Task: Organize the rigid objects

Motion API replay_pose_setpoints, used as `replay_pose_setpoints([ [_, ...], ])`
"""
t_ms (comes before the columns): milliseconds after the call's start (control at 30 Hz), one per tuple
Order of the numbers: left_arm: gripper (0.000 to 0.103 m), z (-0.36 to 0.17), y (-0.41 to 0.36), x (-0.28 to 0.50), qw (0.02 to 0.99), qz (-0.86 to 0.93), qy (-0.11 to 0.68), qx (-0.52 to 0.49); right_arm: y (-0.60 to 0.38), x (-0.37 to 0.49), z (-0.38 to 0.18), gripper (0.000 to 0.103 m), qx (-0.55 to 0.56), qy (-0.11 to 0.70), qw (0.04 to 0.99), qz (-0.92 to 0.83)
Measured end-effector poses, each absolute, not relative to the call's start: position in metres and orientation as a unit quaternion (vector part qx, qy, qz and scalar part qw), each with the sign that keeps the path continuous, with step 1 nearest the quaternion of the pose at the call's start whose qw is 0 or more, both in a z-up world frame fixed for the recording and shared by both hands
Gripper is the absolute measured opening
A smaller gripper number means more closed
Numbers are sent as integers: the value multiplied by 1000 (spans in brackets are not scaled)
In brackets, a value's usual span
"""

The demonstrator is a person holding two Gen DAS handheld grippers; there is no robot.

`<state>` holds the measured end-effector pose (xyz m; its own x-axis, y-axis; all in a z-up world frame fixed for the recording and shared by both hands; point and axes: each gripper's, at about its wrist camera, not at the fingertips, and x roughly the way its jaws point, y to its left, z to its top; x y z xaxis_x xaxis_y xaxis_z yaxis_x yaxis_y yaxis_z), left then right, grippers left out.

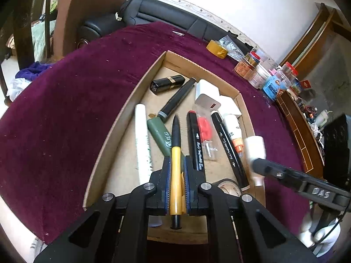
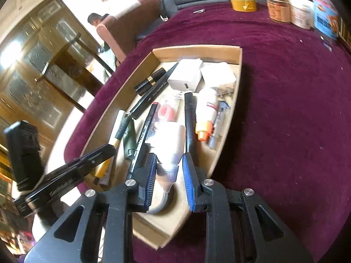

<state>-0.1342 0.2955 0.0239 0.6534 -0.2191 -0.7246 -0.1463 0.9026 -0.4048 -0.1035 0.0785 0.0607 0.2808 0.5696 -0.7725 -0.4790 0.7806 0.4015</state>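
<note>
A cardboard tray [image 1: 122,107] on the maroon tablecloth holds several pens, markers, a lipstick [image 1: 167,83], white chargers [image 1: 207,97] and a glue bottle [image 1: 234,131]. My left gripper [image 1: 176,164] is shut on a yellow and black pen [image 1: 175,171] held just over the tray. In the right wrist view the right gripper [image 2: 169,160] stands open around a white LED bulb [image 2: 170,142] over the tray [image 2: 197,52]; the pads do not visibly press it. The bulb also shows in the left wrist view [image 1: 254,151], and the pen in the right wrist view [image 2: 105,164].
A tape roll [image 1: 217,49] and several jars and cans [image 1: 265,74] stand at the table's far right edge. A black sofa [image 1: 164,8] and a brown chair [image 1: 87,6] lie beyond the table. A wooden shelf [image 1: 298,127] runs along the right.
</note>
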Motion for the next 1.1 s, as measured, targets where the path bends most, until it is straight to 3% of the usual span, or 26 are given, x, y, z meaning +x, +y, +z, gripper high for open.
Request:
replay_pose_setpoints([
  [167, 16, 25, 288, -134, 889, -22, 405, -212, 98, -99, 54, 22, 8, 503, 807, 308],
  [333, 50, 38, 290, -143, 896, -29, 388, -215, 101, -100, 54, 22, -1, 498, 819, 286],
  [667, 57, 50, 296, -157, 903, -5, 362, -232, 85, -106, 70, 27, 9, 468, 840, 276],
  [800, 58, 86, 286, -186, 944, 63, 273, -172, 73, -115, 81, 27, -1, 443, 859, 258],
  [867, 76, 110, 278, -209, 964, 111, 205, -131, 64, -122, 88, 28, 0, 426, 870, 248],
  [900, 98, 123, 273, -224, 971, 135, 161, -115, 60, -126, 91, 36, 0, 417, 876, 242],
  [933, 102, 130, 269, -235, 974, 147, 132, -110, 57, -130, 93, 49, -1, 407, 882, 237],
  [1033, 102, 146, 261, -265, 979, 155, 42, -124, 50, -148, 101, 59, -24, 361, 909, 208],
  [1100, 102, 147, 260, -259, 980, 142, 55, -132, 50, -155, 103, 61, -43, 343, 919, 191],
])
